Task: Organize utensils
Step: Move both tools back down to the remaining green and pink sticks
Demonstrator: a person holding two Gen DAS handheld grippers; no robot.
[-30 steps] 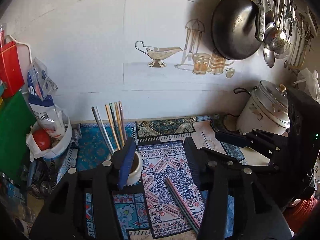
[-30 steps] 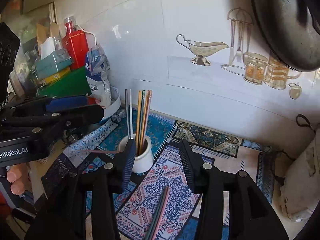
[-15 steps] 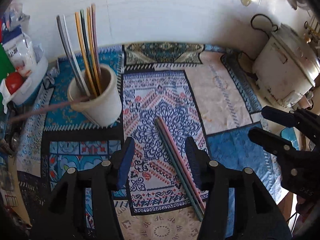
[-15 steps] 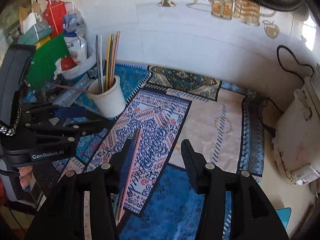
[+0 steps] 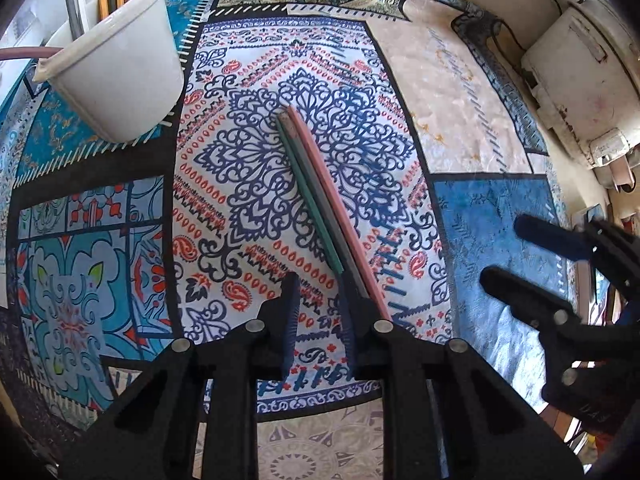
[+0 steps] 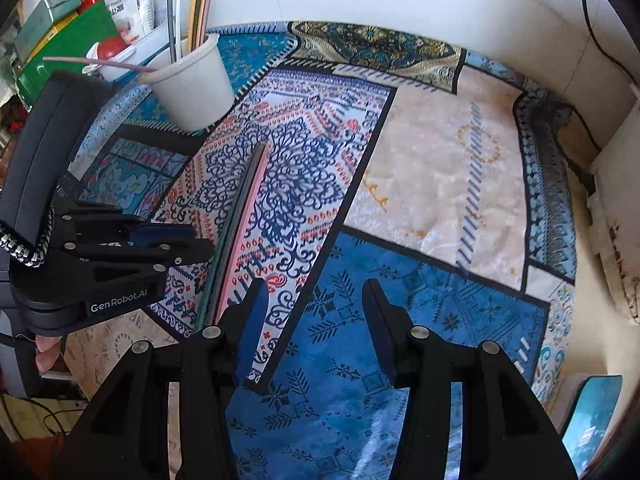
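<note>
- Both grippers have dropped from looking at the wall to pointing steeply down at the patterned mat (image 5: 256, 184) on the worktop, so the white cup (image 5: 120, 68) now sits at the upper left of the left wrist view instead of at its centre.
- Left gripper (image 5: 318, 320): its fingers have just been closing and now stand narrow; the near end of the loose chopsticks (image 5: 320, 192) runs under its right-hand finger, with only bare mat showing in the gap, so nothing is gripped yet.
- Right gripper (image 6: 316, 320): fingers part-open and empty over the blue patch of mat, with the chopsticks just to their left.
- Progress, as I judge it: several chopsticks already stand in the cup, and 1 pink stick (image 6: 96, 63) pokes sideways over its rim. A bundle of about 3 (pink, grey, green) lies flat on the mat, well apart from the cup and pointing roughly toward it. Picking that bundle up and dropping it in looks like the main work left.
- Room: open mat lies between bundle and cup. Clutter crowds the left edge behind the cup; a white appliance (image 5: 580, 80) stands at the far right, clear of the path. The 2 grippers are close, so the left one's lift should mind the right.
</note>
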